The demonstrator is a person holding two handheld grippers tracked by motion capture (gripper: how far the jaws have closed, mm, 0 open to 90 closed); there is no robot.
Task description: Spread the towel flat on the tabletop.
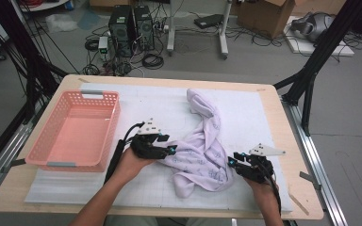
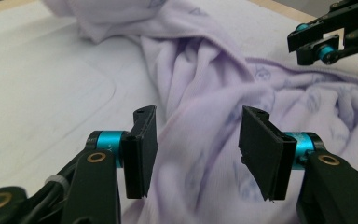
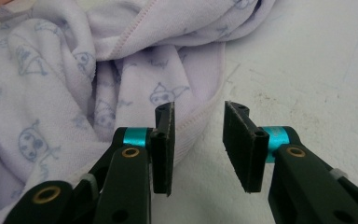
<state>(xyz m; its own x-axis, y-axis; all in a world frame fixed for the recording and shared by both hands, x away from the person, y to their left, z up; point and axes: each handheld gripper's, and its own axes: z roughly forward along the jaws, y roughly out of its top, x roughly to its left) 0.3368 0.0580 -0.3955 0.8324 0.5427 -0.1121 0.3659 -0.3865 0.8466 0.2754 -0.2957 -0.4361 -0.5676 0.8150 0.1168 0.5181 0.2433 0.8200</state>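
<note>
Lilac cloth [image 1: 202, 157] crumpled between left gripper [image 1: 170, 149] and right gripper [image 1: 231, 162], both released.

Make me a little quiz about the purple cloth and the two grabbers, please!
1. True or false: the left gripper is clamped shut on the cloth.
2. What stands left of the cloth? A) pink basket B) blue bucket C) green box
3. What lies between the jaws of the right gripper?

Key:
1. False; its jaws stand open over the cloth.
2. A.
3. The cloth's hemmed edge, which the open pads do not press.
</note>
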